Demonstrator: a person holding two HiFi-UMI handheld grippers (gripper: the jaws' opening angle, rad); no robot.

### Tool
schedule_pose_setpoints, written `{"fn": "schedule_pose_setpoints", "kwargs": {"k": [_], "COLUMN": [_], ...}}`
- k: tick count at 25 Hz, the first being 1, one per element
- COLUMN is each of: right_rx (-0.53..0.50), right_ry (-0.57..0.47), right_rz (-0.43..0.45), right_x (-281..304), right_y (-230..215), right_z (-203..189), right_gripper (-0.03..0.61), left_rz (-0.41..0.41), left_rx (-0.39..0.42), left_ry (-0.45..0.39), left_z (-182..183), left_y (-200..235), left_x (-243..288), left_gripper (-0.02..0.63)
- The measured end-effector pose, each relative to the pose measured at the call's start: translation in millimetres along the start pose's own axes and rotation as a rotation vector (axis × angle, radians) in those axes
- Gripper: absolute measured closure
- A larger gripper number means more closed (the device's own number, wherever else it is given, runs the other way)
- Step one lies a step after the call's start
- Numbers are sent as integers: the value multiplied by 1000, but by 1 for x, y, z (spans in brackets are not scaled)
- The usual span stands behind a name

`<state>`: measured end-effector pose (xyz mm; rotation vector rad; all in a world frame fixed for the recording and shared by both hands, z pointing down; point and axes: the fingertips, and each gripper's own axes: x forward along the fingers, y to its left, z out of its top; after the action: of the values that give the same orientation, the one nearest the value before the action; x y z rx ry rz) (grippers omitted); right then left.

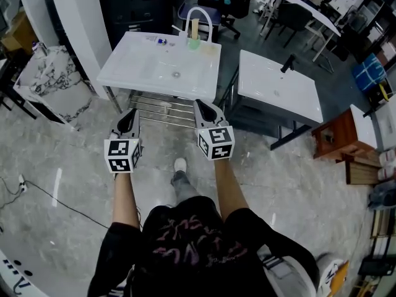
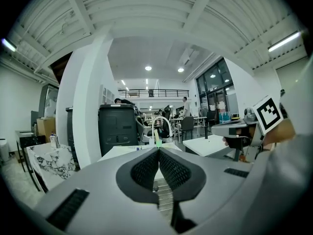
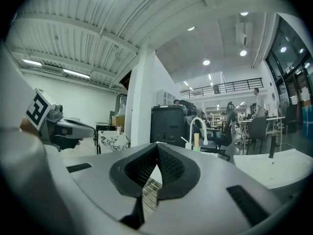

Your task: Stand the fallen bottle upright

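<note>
Person at a white washbasin (image 1: 133, 67) holds two grippers out, both well short of its front edge. In the head view the left gripper (image 1: 132, 112) and right gripper (image 1: 198, 103) point at the basin side by side, each jaw pair drawn to a single tip. On the back ledge, left of the white faucet (image 1: 199, 16), lies a small blue-tipped object (image 1: 159, 40), probably the fallen bottle, though too small to be sure. Its long axis seems to run sideways along the ledge. It sits ahead of both grippers, between their lines and slightly to the left gripper's side, so the left hand looks marginally nearer. A pale upright container with a green base (image 1: 193, 34) stands just beside the faucet.

In the left gripper view the ribbed pads (image 2: 145, 170) meet at the tip with nothing between them. The basin top (image 2: 122, 153) spreads beyond, the likely bottle (image 2: 137, 149) a speck to the left of the tip, the faucet (image 2: 161, 123) behind.

In the right gripper view the pads (image 3: 168, 166) are likewise pressed together and empty. The faucet (image 3: 198, 125) and the upright container (image 3: 196, 142) rise to the right of the tip; the bottle cannot be made out here.
</note>
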<state>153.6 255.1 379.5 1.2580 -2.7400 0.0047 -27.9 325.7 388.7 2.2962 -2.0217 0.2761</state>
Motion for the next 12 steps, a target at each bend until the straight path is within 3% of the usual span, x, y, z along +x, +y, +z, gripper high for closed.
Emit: {"fn": "schedule_pose_setpoints", "kwargs": {"k": [12], "right_rx": [16], "right_ry": [33], "right_rz": [22], "right_x": [147], "right_y": [-49], "right_z": [-17], "right_gripper": [566], "left_rz": [10], "left_rx": [-16], "left_ry": [54], "left_z": [-15], "left_y": [72], "left_x": [128], "left_gripper": [597]}}
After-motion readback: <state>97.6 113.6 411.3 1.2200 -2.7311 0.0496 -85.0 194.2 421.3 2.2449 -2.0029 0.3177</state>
